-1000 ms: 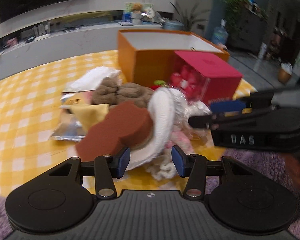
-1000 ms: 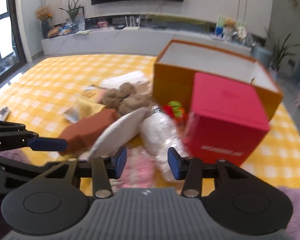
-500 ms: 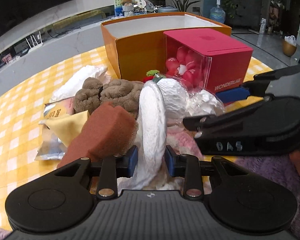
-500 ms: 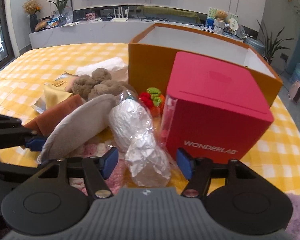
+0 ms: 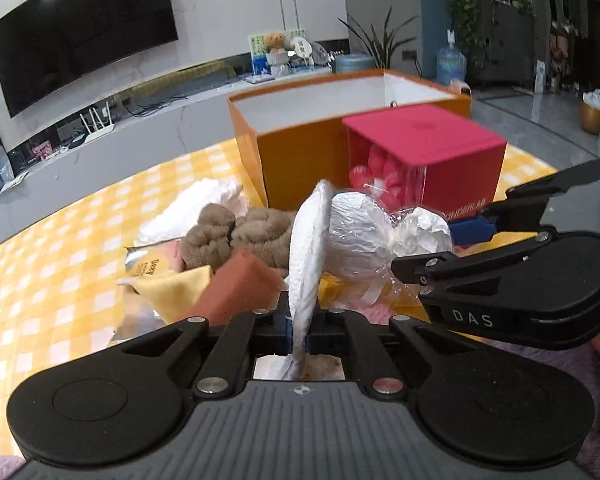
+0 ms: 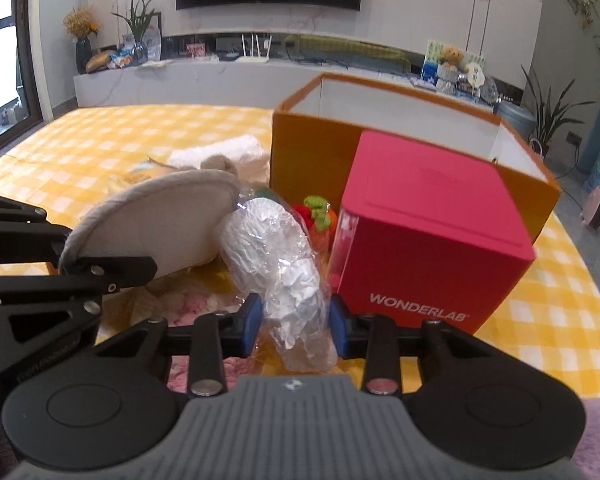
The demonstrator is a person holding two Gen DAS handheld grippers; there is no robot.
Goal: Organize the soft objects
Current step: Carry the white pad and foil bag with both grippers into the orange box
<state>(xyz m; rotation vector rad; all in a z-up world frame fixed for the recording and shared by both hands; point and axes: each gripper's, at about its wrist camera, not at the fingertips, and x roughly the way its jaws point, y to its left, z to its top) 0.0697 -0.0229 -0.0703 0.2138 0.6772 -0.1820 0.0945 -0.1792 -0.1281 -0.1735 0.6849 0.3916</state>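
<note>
A flat round white pad stands on edge in the pile, and my left gripper is shut on its lower rim; the right wrist view shows the pad's broad face. Beside it lies a clear plastic bag of crumpled white stuffing. My right gripper is closing on that bag, with both blue pads against its sides. The two grippers sit close, side by side, the right gripper just right of the pad.
Behind the pile stand an open orange box and a red WONDERLAB box. A brown plush, brown sponge, yellow cloth, white towel, knitted toy and pink fluff lie on the yellow checked tablecloth.
The left jaws went from open to shut on the white pad, which now stands upright. The right gripper moved in around the plastic bag and narrowed onto it.
</note>
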